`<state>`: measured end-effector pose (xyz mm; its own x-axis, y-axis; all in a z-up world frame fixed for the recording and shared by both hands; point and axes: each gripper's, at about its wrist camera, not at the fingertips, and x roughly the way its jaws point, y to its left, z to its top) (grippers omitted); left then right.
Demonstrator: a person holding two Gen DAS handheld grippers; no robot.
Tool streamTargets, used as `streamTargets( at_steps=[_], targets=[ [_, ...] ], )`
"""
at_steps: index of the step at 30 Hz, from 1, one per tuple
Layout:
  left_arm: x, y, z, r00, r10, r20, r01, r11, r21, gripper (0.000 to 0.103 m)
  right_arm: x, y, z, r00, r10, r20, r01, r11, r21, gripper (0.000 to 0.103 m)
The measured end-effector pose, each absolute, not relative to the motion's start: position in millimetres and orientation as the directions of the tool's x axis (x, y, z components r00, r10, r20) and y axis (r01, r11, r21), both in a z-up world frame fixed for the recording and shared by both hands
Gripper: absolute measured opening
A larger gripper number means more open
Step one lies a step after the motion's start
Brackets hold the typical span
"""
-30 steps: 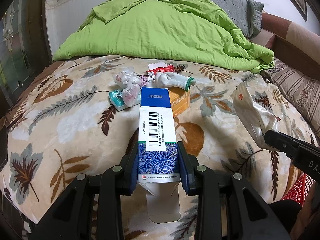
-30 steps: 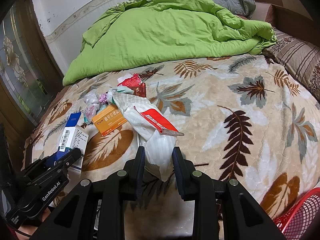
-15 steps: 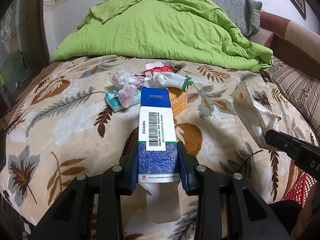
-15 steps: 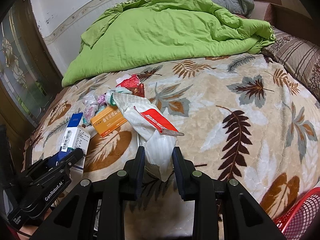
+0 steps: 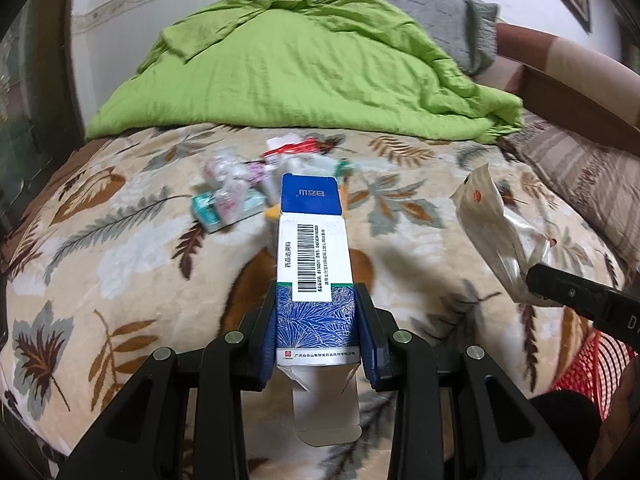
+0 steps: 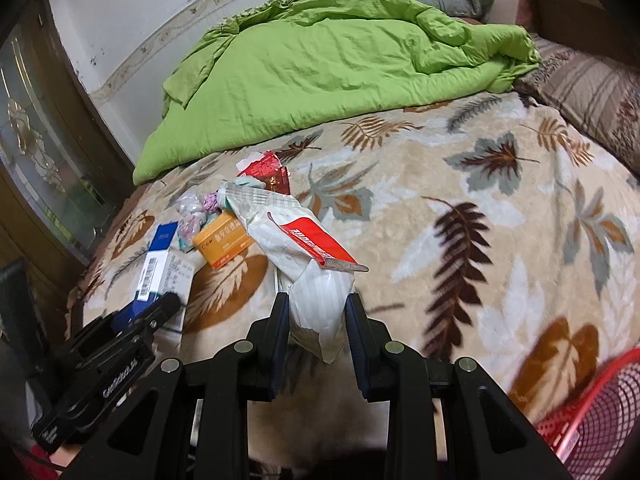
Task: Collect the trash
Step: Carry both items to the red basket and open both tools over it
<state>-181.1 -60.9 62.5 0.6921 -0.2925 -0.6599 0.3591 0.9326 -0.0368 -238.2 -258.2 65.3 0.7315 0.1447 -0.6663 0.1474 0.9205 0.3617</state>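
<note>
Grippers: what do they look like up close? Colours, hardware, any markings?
Both match: the left gripper and right gripper have matte black angular linkage bodies with round silver pivot pins. Their fingers carry dark blue pads on the inner faces. From the right wrist view, the left gripper's side shows white lettering, roughly "GenRobot.AI". No cables or sleeves are visible.

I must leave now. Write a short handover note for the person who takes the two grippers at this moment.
Left gripper: shut on the blue and white medicine box, held above the bed.
Right gripper: shut on the crumpled white wrapper.
Red mesh basket: at the lower right, beside the bed; its contents are not visible.
Left on the leaf-print blanket: orange box, red packets, teal pack, small plastic bits.
Done: two pieces picked up. Left: probably drop both into the basket, then collect the rest.
</note>
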Motion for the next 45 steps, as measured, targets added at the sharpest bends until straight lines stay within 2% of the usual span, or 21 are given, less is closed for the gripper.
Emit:
streamTargets(
  at_steps=[7, 19, 25, 32, 33, 34, 35, 36, 45],
  targets=[
    [-208.3, -100.3, 76.5, 0.617, -0.431, -0.659, 0.519, 0.852, -0.072, 0.033, -296.1, -304.2, 69.7, 0.725, 0.132, -0.675, 0.225, 0.882, 0.415, 0.030],
    [-281.9, -220.6, 97.2, 0.328, -0.645, -0.690, 0.810, 0.568, -0.146, 0.033, -424.9, -409.1, 68.4, 0.673, -0.090, -0.734, 0.525, 0.758, 0.388, 0.032],
    [-318.8, -272.3, 91.8, 0.173, -0.677, -0.716, 0.871, 0.445, -0.210, 0.033, -468.7, -436.1, 56.9, 0.629, -0.149, -0.763, 0.616, 0.694, 0.372, 0.032],
    [-342.5, -314.4, 70.2, 0.066, -0.642, -0.764, 0.898, 0.372, -0.235, 0.033, -482.9, -449.9, 44.7, 0.596, -0.183, -0.781, 0.662, 0.663, 0.350, 0.032],
    [-343.6, -317.5, 68.3, 0.063, -0.637, -0.768, 0.898, 0.372, -0.235, 0.034, -484.9, -451.9, 44.9, 0.592, -0.196, -0.782, 0.670, 0.659, 0.342, 0.034],
    [-343.6, -319.7, 67.1, 0.057, -0.633, -0.772, 0.898, 0.370, -0.238, 0.043, -486.6, -454.5, 46.4, 0.587, -0.212, -0.781, 0.680, 0.654, 0.333, 0.040],
    [-342.7, -319.9, 67.1, 0.053, -0.634, -0.772, 0.897, 0.370, -0.243, 0.054, -487.7, -455.6, 48.0, 0.592, -0.216, -0.776, 0.679, 0.652, 0.337, 0.042],
    [-342.9, -317.5, 69.0, 0.059, -0.642, -0.764, 0.894, 0.374, -0.245, 0.057, -488.5, -456.7, 50.1, 0.599, -0.218, -0.770, 0.677, 0.651, 0.343, 0.042],
    [-324.0, -287.3, 82.5, 0.120, -0.656, -0.745, 0.867, 0.435, -0.243, 0.058, -470.0, -449.1, 68.4, 0.654, -0.206, -0.728, 0.626, 0.689, 0.367, 0.043]
  ],
)
